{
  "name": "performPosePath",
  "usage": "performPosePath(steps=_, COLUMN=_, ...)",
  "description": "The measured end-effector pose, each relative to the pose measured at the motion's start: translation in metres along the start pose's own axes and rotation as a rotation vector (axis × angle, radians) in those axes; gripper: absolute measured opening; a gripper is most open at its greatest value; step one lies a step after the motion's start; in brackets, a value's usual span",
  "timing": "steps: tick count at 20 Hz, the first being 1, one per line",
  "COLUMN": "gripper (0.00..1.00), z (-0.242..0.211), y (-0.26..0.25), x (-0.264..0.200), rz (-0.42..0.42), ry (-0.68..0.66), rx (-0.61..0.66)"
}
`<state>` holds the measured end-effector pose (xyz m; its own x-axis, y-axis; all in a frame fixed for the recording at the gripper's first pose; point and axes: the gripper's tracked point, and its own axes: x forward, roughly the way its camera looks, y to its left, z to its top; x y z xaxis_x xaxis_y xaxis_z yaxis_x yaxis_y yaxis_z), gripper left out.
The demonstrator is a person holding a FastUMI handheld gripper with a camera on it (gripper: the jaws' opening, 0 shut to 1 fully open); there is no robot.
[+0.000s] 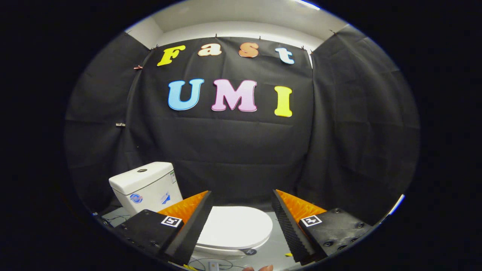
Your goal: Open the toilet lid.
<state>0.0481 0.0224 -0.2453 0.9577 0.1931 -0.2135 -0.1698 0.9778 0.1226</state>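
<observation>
below hand-held gripper [241, 210]: closed toilet lid [235, 227] | fingers apart | tank [145, 186] behind-left

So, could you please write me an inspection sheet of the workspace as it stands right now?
Surface: grey floor around the toilet, partly seen.
Job's things: white toilet lid lies flat and closed on the bowl; tank stands behind it, beyond one finger.
Clutter: small yellow bit on the floor near the other finger.
Gripper: gripper open, fingers spread apart above the lid, touching nothing.
Cables: thin wires and a small box on the floor in front of the bowl; more wires beside the tank.
Surroundings: black cloth wall all round, pale ceiling above.
</observation>
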Motion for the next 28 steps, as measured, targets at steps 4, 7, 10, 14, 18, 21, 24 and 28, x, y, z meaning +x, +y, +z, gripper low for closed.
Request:
performPosePath(steps=4, gripper=0.99, z=-0.060, y=-0.012, x=0.019, rz=0.045, ry=0.117, rx=0.140)
performPosePath(steps=7, gripper=0.98, z=-0.111, y=-0.032, x=0.031, rz=0.042, ry=0.212, rx=0.239)
performPosePath(steps=10, gripper=0.98, z=-0.163, y=-0.049, x=0.043, rz=0.027, ry=0.325, rx=0.362)
performPosePath(steps=14, gripper=0.98, z=-0.233, y=-0.063, x=0.048, rz=0.015, ry=0.470, rx=0.506)
performPosePath(steps=18, gripper=0.99, z=-0.286, y=-0.069, x=0.051, rz=0.031, ry=0.614, rx=0.677)
performPosePath(steps=21, gripper=0.99, z=-0.330, y=-0.073, x=0.055, rz=0.039, ry=0.724, rx=0.790)
performPosePath(steps=24, gripper=0.99, z=-0.354, y=-0.080, x=0.060, rz=0.042, ry=0.773, rx=0.888)
performPosePath(steps=28, gripper=0.97, z=-0.375, y=-0.083, x=0.072, rz=0.054, ry=0.806, rx=0.990)
